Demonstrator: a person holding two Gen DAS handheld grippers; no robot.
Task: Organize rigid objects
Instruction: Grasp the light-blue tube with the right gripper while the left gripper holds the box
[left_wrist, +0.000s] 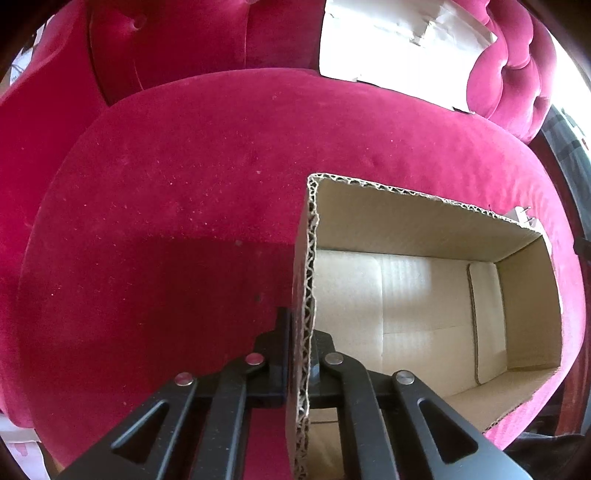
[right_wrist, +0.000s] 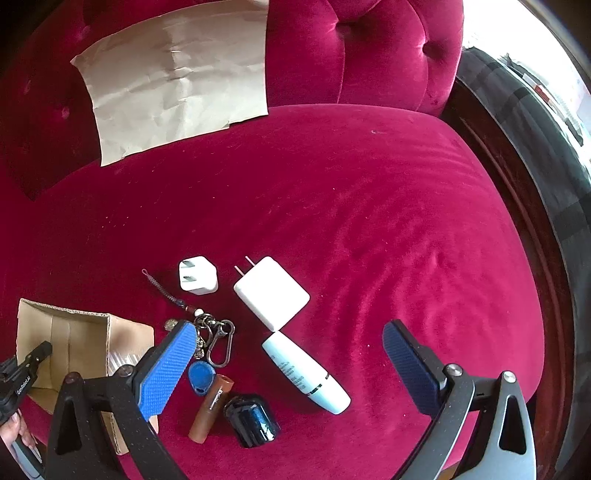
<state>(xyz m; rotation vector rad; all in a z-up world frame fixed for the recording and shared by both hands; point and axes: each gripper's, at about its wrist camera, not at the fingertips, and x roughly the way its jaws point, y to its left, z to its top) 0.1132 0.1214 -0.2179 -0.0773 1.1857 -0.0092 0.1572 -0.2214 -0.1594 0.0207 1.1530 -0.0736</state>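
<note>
Two grippers pointing steeply down over a soft red velvet seat (right_wrist: 369, 206), left gripper (left_wrist: 301, 343) jaws pinching the bumpy cardboard box (left_wrist: 413, 229) wall, right gripper (right_wrist: 284, 369) jaws standing wide and holding nothing above a smooth white tube (right_wrist: 306, 371), square charger (right_wrist: 271, 293), keys (right_wrist: 212, 338).

Wide bare velvet seat (right_wrist: 388, 221) lies open right of and beyond the clutter, but the keyring (right_wrist: 210, 332), two white chargers (right_wrist: 271, 293), pale tube (right_wrist: 306, 373), brown tube (right_wrist: 212, 408) and black cap (right_wrist: 251, 421) crowd the cardboard box (right_wrist: 74, 332) side.
</note>
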